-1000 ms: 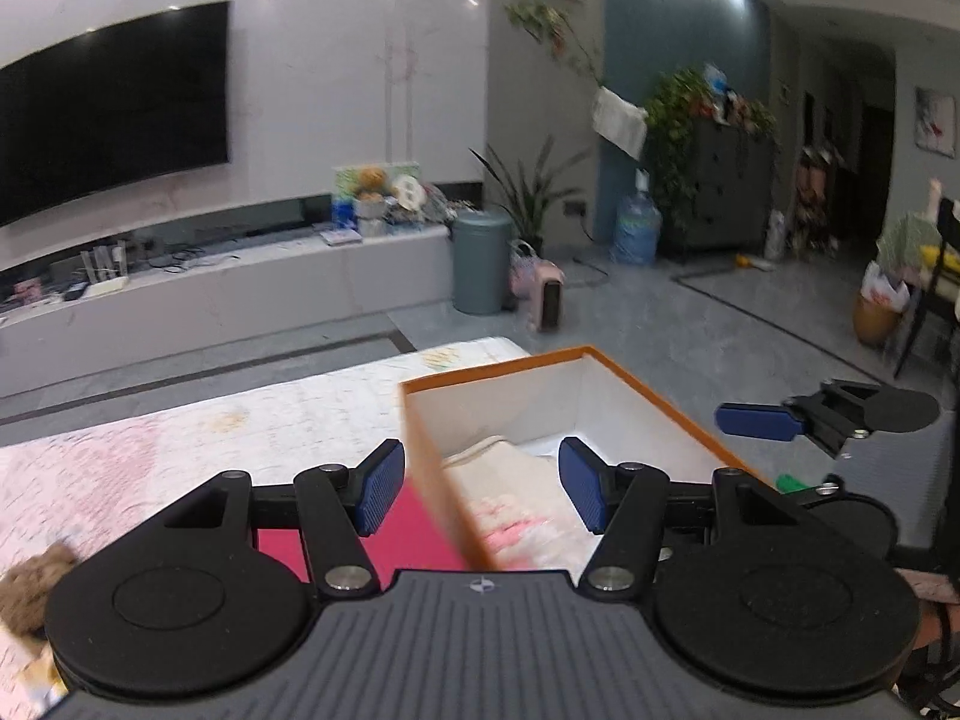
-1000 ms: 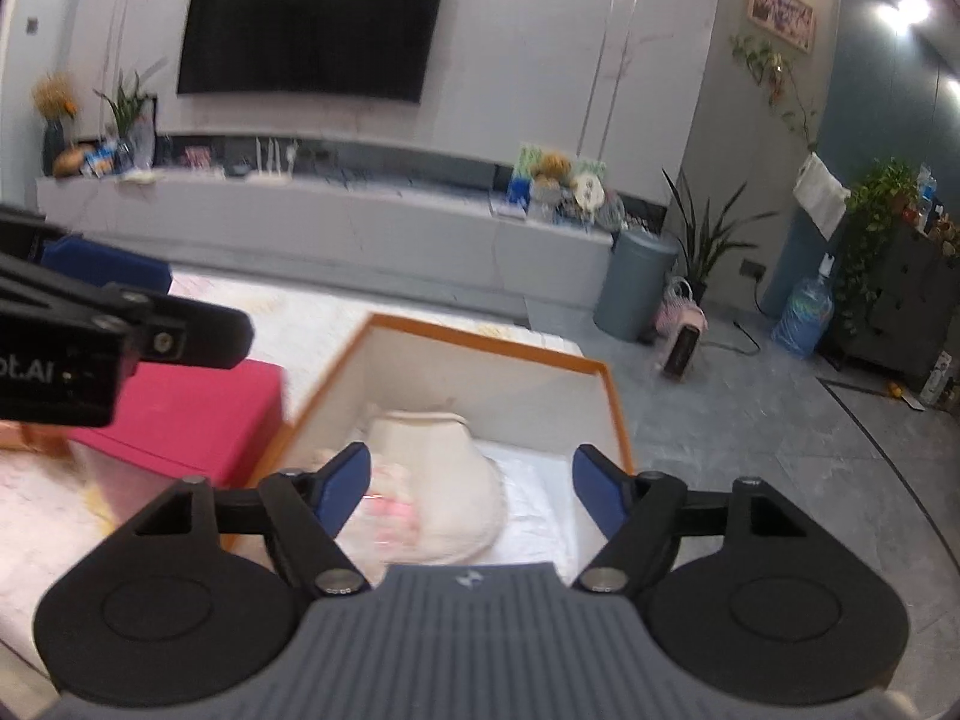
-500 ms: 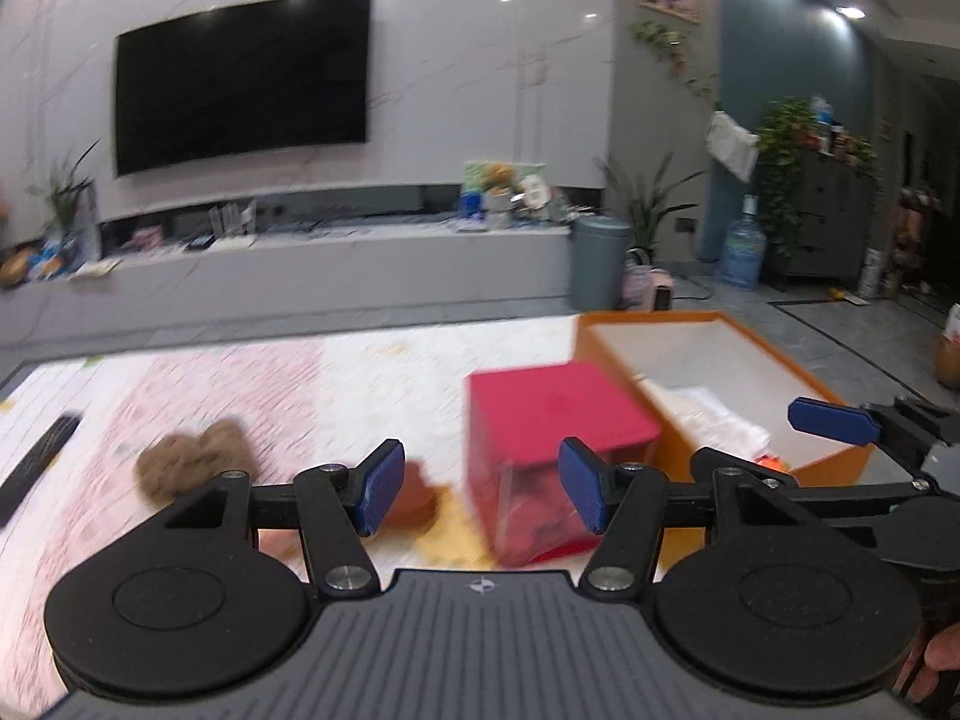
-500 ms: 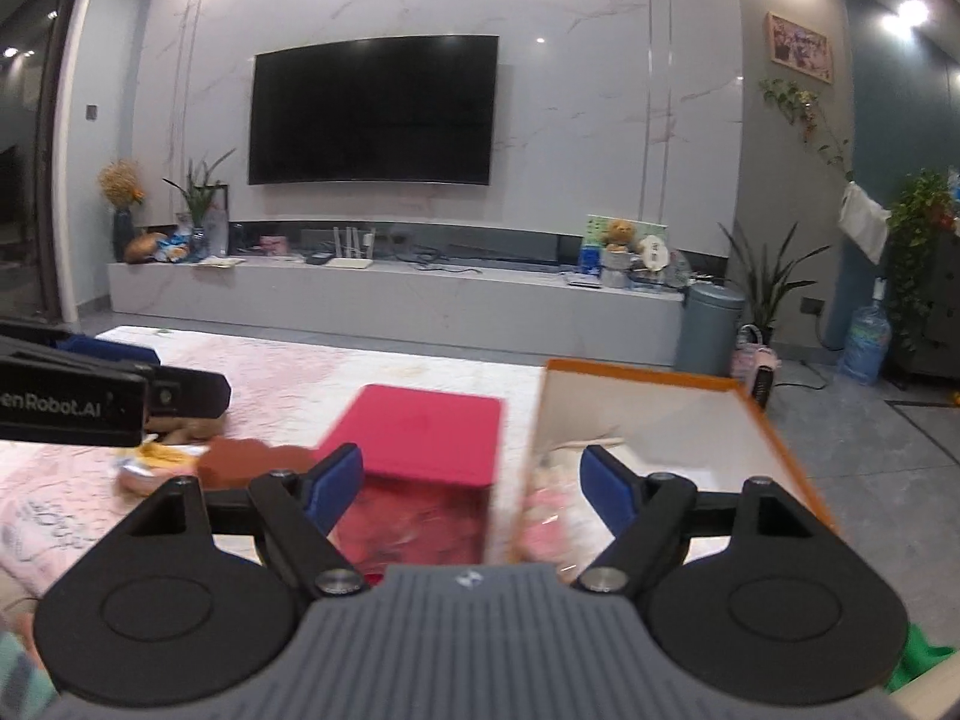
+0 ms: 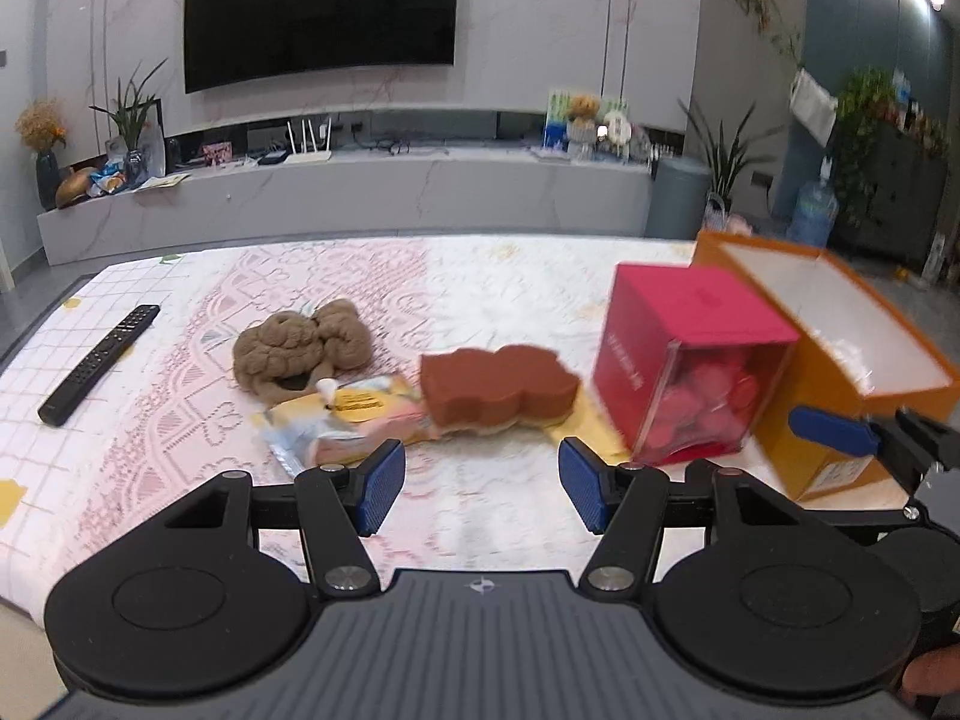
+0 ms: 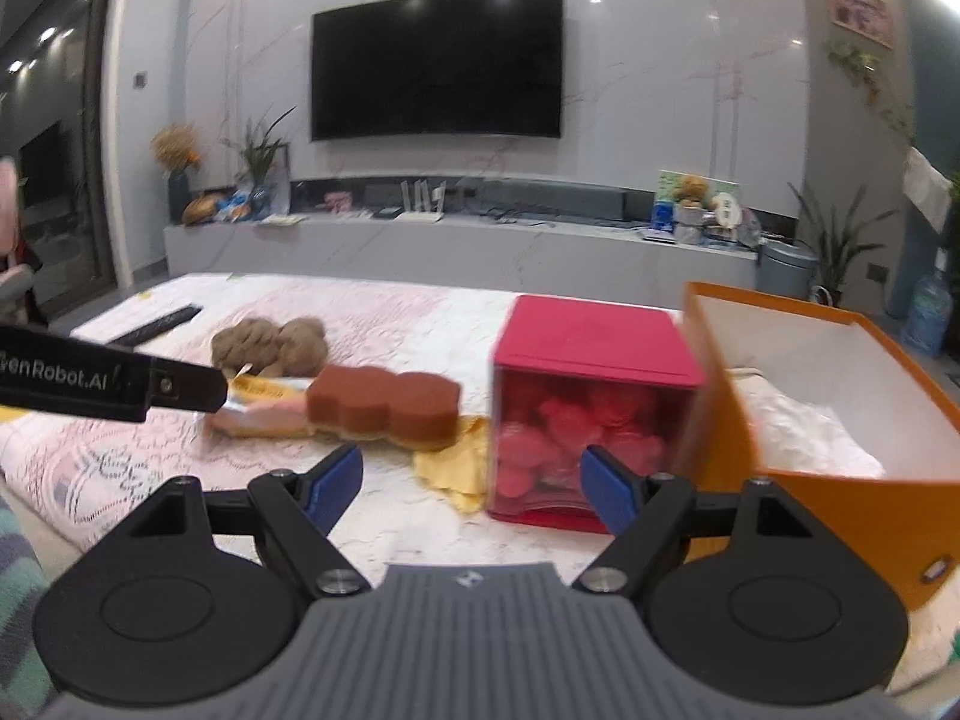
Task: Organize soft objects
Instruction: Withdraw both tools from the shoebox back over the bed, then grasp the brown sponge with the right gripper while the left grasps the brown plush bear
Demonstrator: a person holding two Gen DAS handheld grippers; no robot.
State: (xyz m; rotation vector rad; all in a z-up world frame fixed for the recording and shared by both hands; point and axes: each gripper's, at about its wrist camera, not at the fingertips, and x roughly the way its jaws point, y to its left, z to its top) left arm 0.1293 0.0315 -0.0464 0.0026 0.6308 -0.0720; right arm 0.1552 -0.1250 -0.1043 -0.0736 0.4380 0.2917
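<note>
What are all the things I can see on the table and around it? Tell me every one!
Fuzzy soft lump: one, tan, table middle-left.
Sponge: one, reddish-brown, beside the packet.
Snack packet: one, yellow and pink, under the sponge's edge.
Red box: one, clear front, pink pieces inside.
Orange box: one, open, white cloth inside, far right.
Remote: one, black, left edge.
Tablecloth: one, pink-white lace.
TV: one, black, on wall.
Left gripper: open, empty.
Right gripper: open, empty.
</note>
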